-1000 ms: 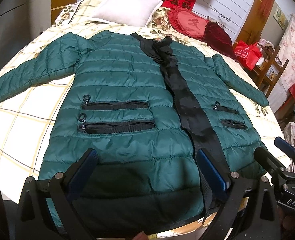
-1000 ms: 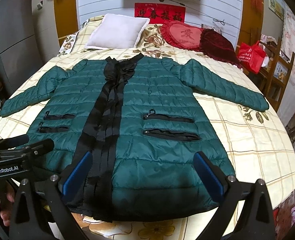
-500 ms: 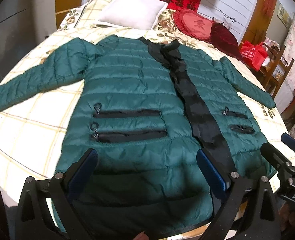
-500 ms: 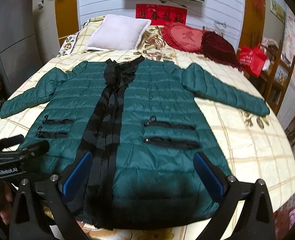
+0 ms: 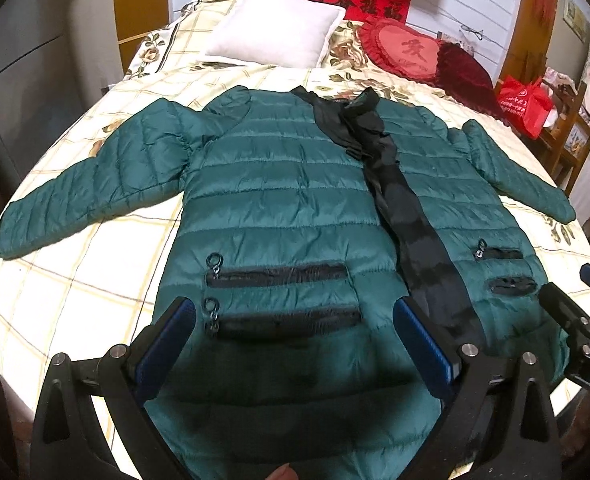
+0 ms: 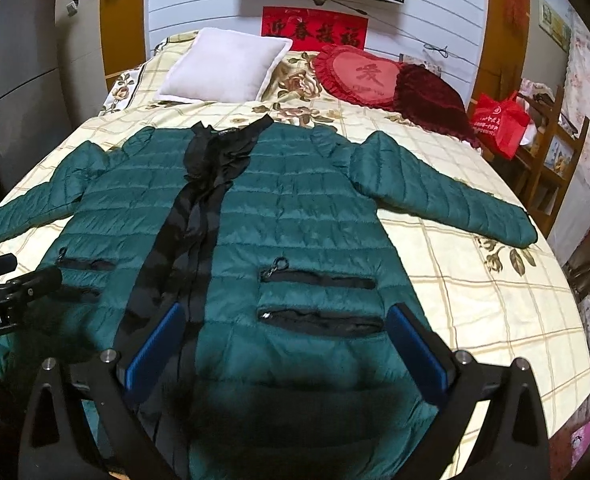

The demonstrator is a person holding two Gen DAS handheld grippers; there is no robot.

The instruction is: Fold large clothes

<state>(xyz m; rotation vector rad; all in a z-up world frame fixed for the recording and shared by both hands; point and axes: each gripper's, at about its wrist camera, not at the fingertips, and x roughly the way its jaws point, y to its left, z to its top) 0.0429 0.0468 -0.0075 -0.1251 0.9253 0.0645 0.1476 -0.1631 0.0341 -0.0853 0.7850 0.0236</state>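
Note:
A dark green quilted jacket point(image 5: 279, 200) with a black front strip lies flat and face up on the bed, both sleeves spread outward. It also shows in the right wrist view point(image 6: 295, 216). My left gripper point(image 5: 295, 340) is open and empty above the jacket's lower left front, near the zip pockets. My right gripper point(image 6: 287, 344) is open and empty above the lower right front. Each gripper shows at the edge of the other's view: the right gripper point(image 5: 575, 316), the left gripper point(image 6: 11, 280).
The bed point(image 6: 475, 280) has a yellow checked cover. A white pillow point(image 6: 227, 66), a red heart cushion point(image 6: 363, 76) and a dark red cushion point(image 6: 431, 96) lie at its head. A red bag point(image 6: 499, 120) sits on a wooden chair at right. A grey cabinet point(image 6: 19, 80) stands at left.
Both grippers have moved forward over the jacket's hem and tilted up slightly, so the jacket sits lower in both views. Both stay open.

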